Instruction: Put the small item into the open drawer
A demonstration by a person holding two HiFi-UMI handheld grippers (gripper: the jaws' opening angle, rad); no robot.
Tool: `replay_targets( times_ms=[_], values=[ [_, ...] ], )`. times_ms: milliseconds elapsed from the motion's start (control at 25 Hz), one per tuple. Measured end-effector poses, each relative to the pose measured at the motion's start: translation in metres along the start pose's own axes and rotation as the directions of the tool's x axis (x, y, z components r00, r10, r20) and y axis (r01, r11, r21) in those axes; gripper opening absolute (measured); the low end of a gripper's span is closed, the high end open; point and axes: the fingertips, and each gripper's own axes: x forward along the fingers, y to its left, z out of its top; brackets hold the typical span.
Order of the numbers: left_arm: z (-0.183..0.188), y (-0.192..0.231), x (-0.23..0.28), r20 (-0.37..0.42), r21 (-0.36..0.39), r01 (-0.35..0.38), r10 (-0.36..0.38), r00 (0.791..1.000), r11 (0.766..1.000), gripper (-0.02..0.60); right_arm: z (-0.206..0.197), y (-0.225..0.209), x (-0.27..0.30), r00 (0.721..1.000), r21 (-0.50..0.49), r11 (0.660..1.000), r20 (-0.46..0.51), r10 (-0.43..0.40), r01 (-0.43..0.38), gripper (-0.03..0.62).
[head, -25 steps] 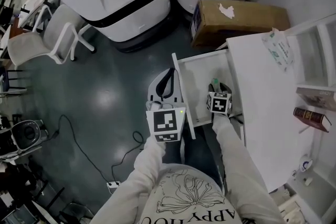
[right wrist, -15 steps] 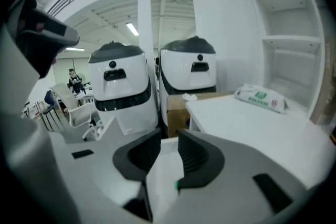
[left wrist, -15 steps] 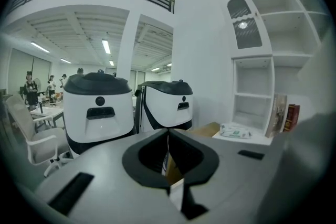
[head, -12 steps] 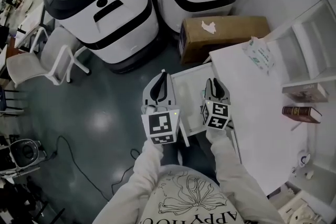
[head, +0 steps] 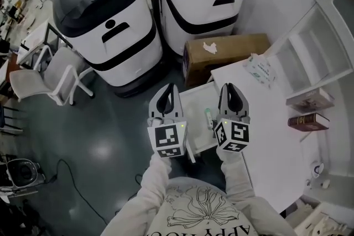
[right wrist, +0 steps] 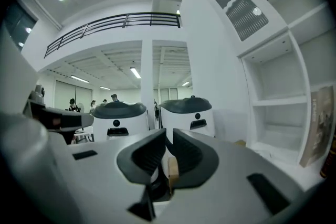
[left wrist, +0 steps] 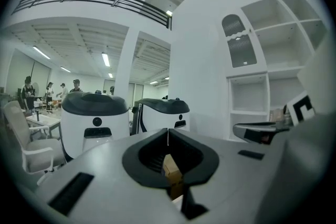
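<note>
judging the small item [head: 208, 117] already placed in the open drawer [head: 193, 121] at frame centre, i'd hold the clenched left hand-held gripper [head: 169, 87] and the empty right hand-held gripper [head: 228, 86], its jaws just closing almost together, clear of it.

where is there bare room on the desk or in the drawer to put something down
Desktop: wide bare stretch between packet and books. Drawer: floor free left of the small item in the head view. Crowded only along the desk's right edge, by the books.
</note>
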Motion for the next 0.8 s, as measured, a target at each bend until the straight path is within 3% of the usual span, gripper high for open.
replay_targets(
  times_ms=[360,800],
  values=[
    [0.038,-0.014,-0.018,0.088,0.015,0.020,-0.022,0.996,1.000,0.008,0.050,0.011,-0.029,0.994,-0.004,1.000,0.101,0.031,-0.031,0.035],
    [0.061,-0.022,-0.032,0.128,0.040,0.024,-0.029,0.991,0.999,0.008,0.087,0.012,-0.052,0.983,-0.029,0.999,0.183,0.028,-0.023,0.031]
  ],
)
